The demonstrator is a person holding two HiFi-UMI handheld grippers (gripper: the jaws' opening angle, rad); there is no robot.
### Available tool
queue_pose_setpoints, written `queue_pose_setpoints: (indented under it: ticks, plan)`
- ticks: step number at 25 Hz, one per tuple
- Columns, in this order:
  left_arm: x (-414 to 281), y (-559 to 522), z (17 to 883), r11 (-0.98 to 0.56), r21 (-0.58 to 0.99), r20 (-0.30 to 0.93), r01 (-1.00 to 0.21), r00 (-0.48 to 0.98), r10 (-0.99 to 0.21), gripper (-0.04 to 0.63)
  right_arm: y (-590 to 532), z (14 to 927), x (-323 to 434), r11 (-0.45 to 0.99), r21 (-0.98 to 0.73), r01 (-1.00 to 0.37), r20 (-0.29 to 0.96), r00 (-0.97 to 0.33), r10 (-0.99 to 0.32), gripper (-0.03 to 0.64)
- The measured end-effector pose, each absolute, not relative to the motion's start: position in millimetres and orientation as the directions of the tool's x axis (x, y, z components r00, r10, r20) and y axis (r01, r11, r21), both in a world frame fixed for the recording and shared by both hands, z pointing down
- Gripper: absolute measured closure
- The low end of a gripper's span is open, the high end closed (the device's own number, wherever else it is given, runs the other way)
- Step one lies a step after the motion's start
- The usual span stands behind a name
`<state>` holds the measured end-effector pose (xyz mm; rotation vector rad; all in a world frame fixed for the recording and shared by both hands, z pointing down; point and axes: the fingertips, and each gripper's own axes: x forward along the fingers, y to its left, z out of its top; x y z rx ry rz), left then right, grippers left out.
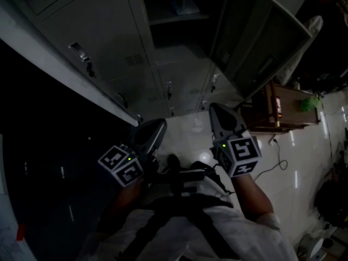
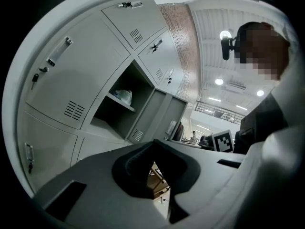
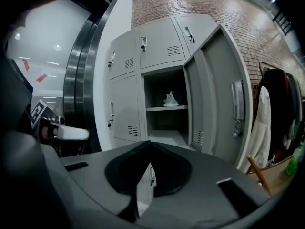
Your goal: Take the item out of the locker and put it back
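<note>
The open locker [image 3: 164, 128] stands in a bank of grey lockers, its door [image 3: 219, 94] swung out to the right. A small white crumpled item [image 3: 170, 99] lies on the locker's upper shelf, also visible in the left gripper view [image 2: 123, 97] and faintly in the head view [image 1: 187, 7]. My left gripper [image 1: 159, 125] and right gripper [image 1: 215, 109] hang side by side low in front of the person's body, well short of the locker. Both point toward it. Each has its jaw tips together with nothing between them [image 2: 153, 143] [image 3: 149, 143].
Closed locker doors [image 3: 126, 104] flank the open one. A white coat [image 3: 262, 128] hangs right of the door, near a wooden table [image 1: 277, 110] with a green object [image 1: 310, 103]. A cable [image 1: 274, 165] trails on the glossy floor. A dark curved pillar [image 3: 81, 80] stands left.
</note>
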<state>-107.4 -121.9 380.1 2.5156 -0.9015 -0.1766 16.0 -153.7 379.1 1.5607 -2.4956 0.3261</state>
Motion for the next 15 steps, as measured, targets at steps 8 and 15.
queue_pose_setpoints:
  ticks: [8,15]
  plan:
    - [-87,-48,391,-0.639,0.463,0.047,-0.614,0.737,-0.674,0.6,-87,386,38,0.491,-0.09,-0.867,0.258,-0.496,-0.829,0.623]
    - [-37,39,404,-0.596,0.459,0.05,-0.659,0.689,-0.723,0.599,-3,406,88,0.525,-0.102,-0.845,0.264,-0.532,-0.805,0.622]
